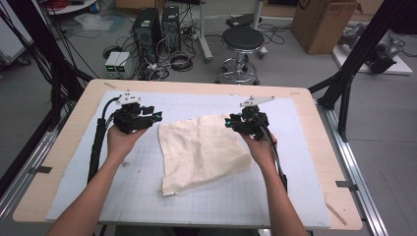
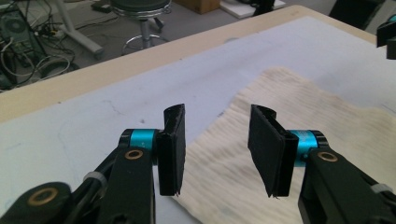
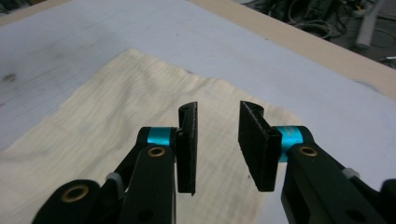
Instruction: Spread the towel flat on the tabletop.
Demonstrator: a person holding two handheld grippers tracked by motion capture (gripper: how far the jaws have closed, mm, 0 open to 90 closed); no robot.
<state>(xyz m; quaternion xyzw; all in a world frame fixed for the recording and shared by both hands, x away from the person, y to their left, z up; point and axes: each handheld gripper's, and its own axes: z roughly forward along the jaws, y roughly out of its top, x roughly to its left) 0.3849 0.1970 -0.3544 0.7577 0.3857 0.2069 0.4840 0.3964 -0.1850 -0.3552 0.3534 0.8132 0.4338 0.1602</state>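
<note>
A cream cloth point(image 1: 201, 147) lies folded on the white gridded mat point(image 1: 78, 182), its near corner pointing toward the table's front. My left gripper point(image 1: 156, 117) hovers just above the cloth's far left corner. In the left gripper view that gripper point(image 2: 217, 112) is open, with the cloth point(image 2: 327, 130) below and to the right of its jaws and nothing between them. My right gripper point(image 1: 228, 121) hangs over the far right corner. The right gripper view shows that gripper point(image 3: 219, 107) open above the cloth point(image 3: 93, 116), not touching it.
The mat rests on a wooden table point(image 1: 54, 157) whose bare rim runs all around. Beyond the far edge stand a black stool point(image 1: 242, 39), computer towers point(image 1: 147, 24) with cables, and a cardboard box point(image 1: 322, 22). Black frame legs point(image 1: 354, 54) rise at the right.
</note>
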